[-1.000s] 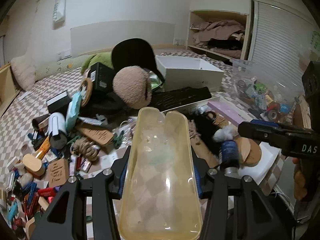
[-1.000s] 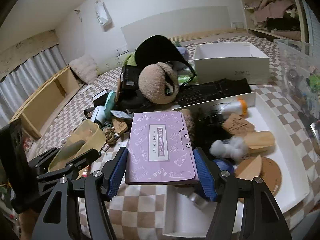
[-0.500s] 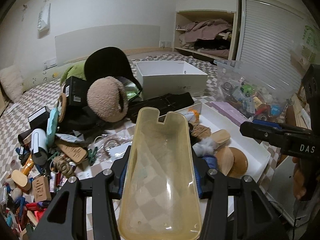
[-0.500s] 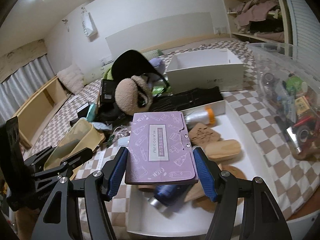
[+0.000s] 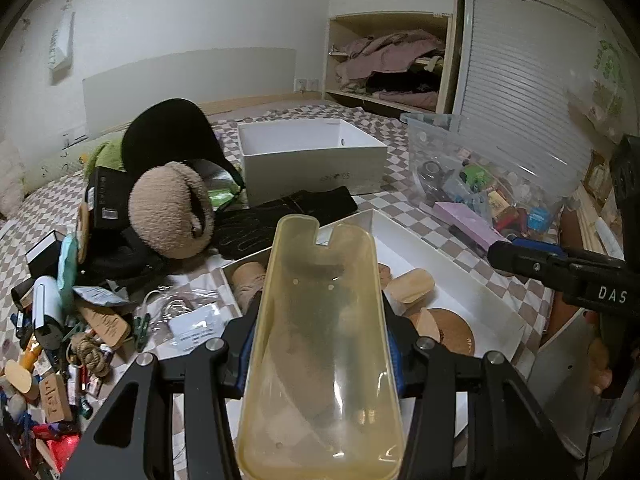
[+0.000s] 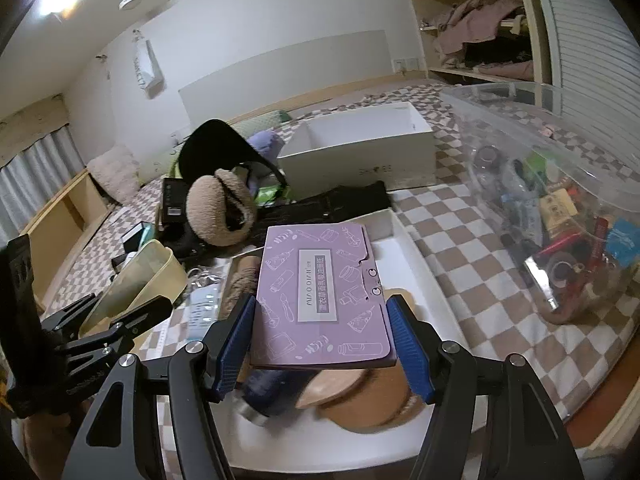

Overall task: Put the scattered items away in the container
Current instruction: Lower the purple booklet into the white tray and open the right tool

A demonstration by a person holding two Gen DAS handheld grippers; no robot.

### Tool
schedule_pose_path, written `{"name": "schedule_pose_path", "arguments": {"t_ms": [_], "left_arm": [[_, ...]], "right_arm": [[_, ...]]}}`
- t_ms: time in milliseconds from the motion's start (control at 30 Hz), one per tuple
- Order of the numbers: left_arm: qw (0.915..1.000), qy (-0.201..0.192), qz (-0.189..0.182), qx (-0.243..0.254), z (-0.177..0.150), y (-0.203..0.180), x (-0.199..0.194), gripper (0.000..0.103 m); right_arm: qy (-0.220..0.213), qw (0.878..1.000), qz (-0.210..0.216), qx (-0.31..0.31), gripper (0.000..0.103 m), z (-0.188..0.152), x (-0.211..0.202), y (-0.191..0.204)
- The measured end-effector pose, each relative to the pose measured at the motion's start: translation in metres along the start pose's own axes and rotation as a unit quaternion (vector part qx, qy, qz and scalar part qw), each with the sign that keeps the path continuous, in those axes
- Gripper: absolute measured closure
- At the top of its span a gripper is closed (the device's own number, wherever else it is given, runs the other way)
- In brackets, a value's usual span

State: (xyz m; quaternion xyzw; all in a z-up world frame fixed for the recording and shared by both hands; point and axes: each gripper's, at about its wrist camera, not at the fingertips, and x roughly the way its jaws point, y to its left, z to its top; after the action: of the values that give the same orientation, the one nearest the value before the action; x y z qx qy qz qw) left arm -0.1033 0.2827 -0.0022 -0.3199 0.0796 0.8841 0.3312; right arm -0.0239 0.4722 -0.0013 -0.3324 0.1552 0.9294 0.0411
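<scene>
Checkered bedding covers the surface of a cluttered bedroom, with an open closet of piled clothes against the far wall. The left gripper clamps a translucent yellow plastic lid lengthwise between its blue pads, the lid's notched end reaching over the near-left corner of a shallow white tray. The right gripper is closed on a flat purple packet printed with cosmetics drawings, held level above the same white tray. In the tray lie cork coasters, a dark blue bottle and wooden pieces. Behind the tray sit a black glove, a beige fuzzy earmuff, a black cap and an open white box. A clear plastic bin of small items stands to the right, just beside the tray. Scattered odds and ends, among them a rope knot and wooden tags, crowd the bedding at left.
</scene>
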Motion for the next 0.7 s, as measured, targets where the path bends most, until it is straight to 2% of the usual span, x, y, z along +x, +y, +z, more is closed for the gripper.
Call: {"name": "schedule_pose_path", "arguments": {"t_ms": [400, 700], "left_arm": [[0.9984, 0.038, -0.028, 0.03, -0.001, -0.031, 0.042, 0.053], [0.9973, 0.056, -0.038, 0.028, 0.002, -0.036, 0.064, 0.053]], "right_arm": [[0.031, 0.999, -0.019, 0.026, 0.036, -0.013, 0.025, -0.038], [0.054, 0.998, -0.014, 0.037, 0.036, -0.025, 0.041, -0.049]]}}
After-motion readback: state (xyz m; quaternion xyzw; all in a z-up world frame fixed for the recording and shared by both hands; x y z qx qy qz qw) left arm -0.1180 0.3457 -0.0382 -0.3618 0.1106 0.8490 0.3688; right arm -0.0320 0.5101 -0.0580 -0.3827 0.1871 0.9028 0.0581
